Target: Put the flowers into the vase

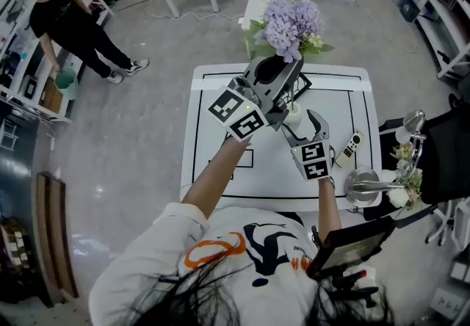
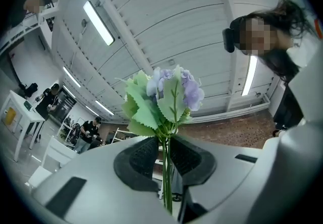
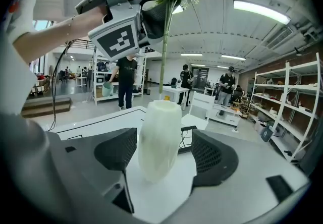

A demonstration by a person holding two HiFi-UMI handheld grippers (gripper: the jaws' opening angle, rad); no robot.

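Left side first. My left gripper [image 2: 164, 142] is clamped on the flowers [image 2: 166, 99]. Both pads pinch the thin green stems low down, and the purple heads and leaves stand up past the jaw tips. In the head view this gripper is raised over the far half of the white table [image 1: 213, 170], with the bloom at the top.

The stems' long axis runs close to upright, maybe a slight lean. In the right gripper view they drop straight from the left gripper to the mouth of the vase [image 3: 159, 137]. The lower ends reach the rim. I can't tell whether they are already inside or just at the lip.

The vase is pale and faceted. It stands upright on the table, directly under the left gripper, so the flowers go in straight down along the stem line.

Right side: my right gripper [image 3: 164, 150] is spread wide around the vase, one pad on each side. There is a clear gap on both sides and no contact, so it holds nothing. It is the nearer hand to the vase and could steady it if needed.

My read is that the next move depends on keeping the stem ends centred over the mouth while lowering. If they drift sideways they could catch the rim and tip the vase.
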